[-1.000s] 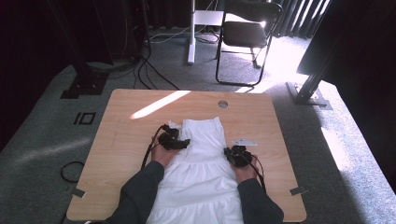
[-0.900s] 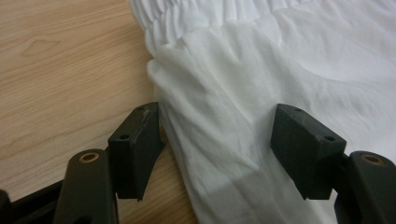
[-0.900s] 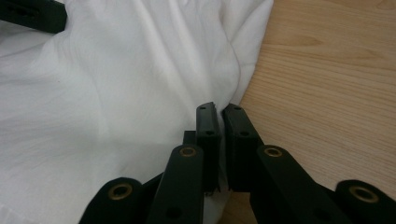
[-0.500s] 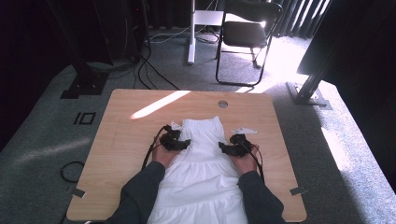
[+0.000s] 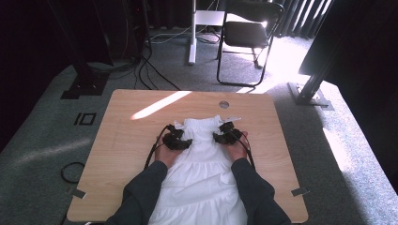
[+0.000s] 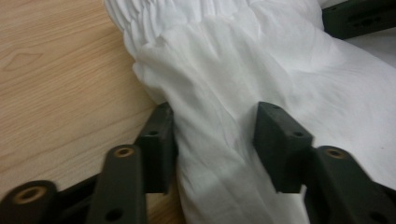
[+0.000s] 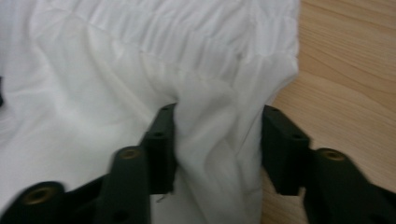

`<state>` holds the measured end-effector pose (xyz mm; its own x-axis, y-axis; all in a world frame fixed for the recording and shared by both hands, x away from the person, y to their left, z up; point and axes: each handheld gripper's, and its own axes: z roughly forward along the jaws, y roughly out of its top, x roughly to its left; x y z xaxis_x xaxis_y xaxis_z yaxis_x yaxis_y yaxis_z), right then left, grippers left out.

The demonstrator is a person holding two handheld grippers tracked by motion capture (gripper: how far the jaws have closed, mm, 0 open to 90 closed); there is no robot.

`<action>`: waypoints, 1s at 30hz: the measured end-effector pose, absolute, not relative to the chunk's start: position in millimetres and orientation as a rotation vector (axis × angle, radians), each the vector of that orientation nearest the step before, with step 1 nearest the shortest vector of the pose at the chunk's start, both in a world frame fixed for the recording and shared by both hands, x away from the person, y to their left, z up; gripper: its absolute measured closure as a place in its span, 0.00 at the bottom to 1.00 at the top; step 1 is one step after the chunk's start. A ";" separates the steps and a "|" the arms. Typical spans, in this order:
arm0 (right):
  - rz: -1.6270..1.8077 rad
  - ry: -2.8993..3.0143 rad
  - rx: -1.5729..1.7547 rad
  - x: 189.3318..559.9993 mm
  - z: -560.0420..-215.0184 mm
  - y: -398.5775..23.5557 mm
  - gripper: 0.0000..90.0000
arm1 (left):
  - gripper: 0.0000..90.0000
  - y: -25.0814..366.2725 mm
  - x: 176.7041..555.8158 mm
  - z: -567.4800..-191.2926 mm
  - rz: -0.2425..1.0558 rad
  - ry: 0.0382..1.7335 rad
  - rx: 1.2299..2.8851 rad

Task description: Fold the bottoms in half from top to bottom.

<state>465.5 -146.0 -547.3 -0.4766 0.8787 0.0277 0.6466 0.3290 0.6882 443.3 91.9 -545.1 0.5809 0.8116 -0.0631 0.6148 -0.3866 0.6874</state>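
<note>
1. High view: I am looking down on a white dress (image 5: 202, 178) lying flat on the table (image 5: 122, 140), bodice away from me. My left claw (image 5: 180, 139) is sitting on the bodice's left edge, my right claw (image 5: 224, 136) on its right edge, and the bodice is lying between the two.

2. Left gripper view: the left claw (image 6: 212, 135) has just been closing, and I am seeing a raised fold of the dress (image 6: 219, 93) between its jaws. The jaws are standing half spread; the left pad is touching cloth, the right one just beside it. Bare table (image 6: 56, 74) is lying left of the claw.

3. Right gripper view: the right claw (image 7: 217, 140) has just been closing too, half spread around a bunched fold of the dress (image 7: 205, 107) at its edge. Table (image 7: 345, 70) is showing right of the claw.
</note>
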 end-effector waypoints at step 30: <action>1.255 2.014 1.102 466.1 -373.8 -163.4 0.94 | 0.94 114.0 472.0 -375.5 0.476 0.894 1.917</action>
<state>466.1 -163.4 -373.8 -0.5341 0.8453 -0.0093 0.3641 0.2399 0.8999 472.0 114.0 -375.5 0.6594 0.7508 -0.0376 0.3880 -0.2970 0.8725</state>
